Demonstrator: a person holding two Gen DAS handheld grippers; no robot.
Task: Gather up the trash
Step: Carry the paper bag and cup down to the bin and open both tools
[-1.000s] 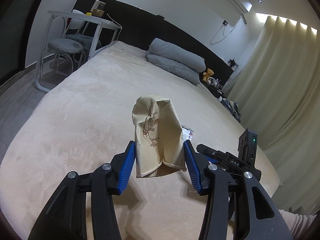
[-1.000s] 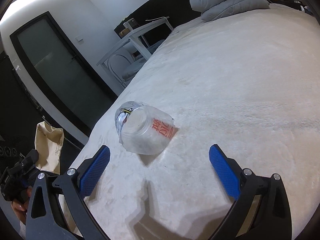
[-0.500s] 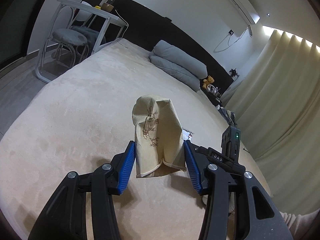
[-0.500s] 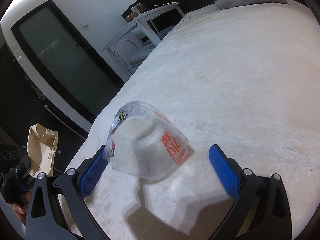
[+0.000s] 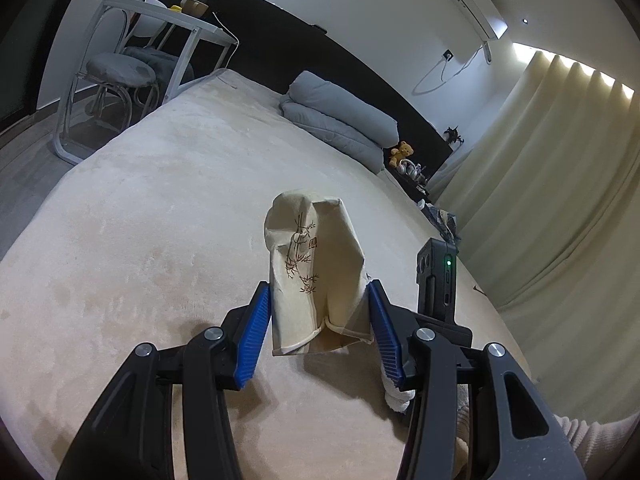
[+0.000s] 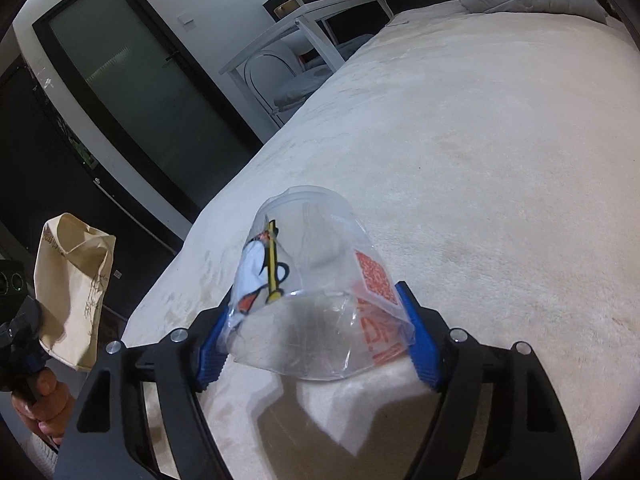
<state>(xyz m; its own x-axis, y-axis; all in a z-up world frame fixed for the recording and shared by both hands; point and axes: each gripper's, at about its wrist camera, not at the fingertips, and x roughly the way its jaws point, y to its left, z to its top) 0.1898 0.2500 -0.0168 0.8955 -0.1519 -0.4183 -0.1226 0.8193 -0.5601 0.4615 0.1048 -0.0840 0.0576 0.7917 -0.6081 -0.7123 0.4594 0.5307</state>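
My left gripper (image 5: 318, 320) is shut on a crumpled beige paper cup (image 5: 314, 268) with a brown bamboo print, held above the bed (image 5: 140, 240). The same cup (image 6: 74, 280) and the left gripper (image 6: 20, 340) show at the left edge of the right wrist view. My right gripper (image 6: 314, 340) is shut on a squashed clear plastic cup (image 6: 316, 300) with red print and a cartoon figure, held just above the bed (image 6: 500, 160). The right gripper (image 5: 436, 292) also shows beside the paper cup in the left wrist view.
The bed has a cream fleece cover. Grey pillows (image 5: 340, 120) lie at its head. A white desk (image 5: 160, 16) and a grey chair (image 5: 120, 72) stand left of the bed. Curtains (image 5: 560, 200) hang on the right. A dark glass door (image 6: 140, 92) is behind.
My right gripper moved forward to the clear plastic cup, closed on it and now holds it squashed. My left gripper kept its hold on the paper cup and drifted slightly.
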